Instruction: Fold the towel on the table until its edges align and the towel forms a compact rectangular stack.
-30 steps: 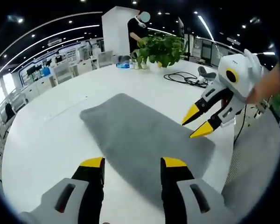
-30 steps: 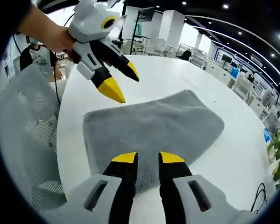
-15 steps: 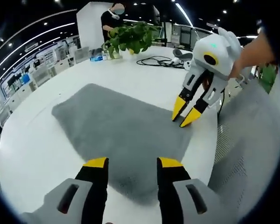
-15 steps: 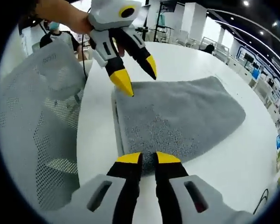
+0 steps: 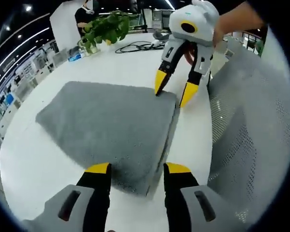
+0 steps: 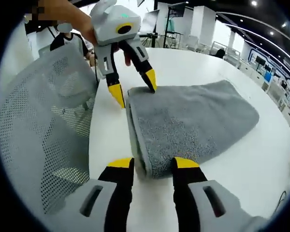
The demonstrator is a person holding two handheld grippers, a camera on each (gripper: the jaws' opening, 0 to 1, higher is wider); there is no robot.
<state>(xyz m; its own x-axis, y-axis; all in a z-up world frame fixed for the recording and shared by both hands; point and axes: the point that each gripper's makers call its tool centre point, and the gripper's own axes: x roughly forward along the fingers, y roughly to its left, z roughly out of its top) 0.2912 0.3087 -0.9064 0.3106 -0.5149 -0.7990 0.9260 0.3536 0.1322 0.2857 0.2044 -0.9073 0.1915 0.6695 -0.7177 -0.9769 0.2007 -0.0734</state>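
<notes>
Both grippers spread wide, astride the near edge of the grey terry towel [image 5: 106, 121] on the white tabletop [image 5: 135, 63] — left gripper [image 5: 137, 169] and right gripper [image 6: 152, 163] at opposite corners, its long axis running away.

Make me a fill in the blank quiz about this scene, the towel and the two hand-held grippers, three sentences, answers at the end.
1. The towel lying on the white table is ____ in colour.
2. Both the left hand-held gripper and the right hand-held gripper have their jaws ____, each straddling a corner of the towel.
3. Beside the table's edge stands a mesh-backed ____.

Missing words: grey; open; chair
</notes>
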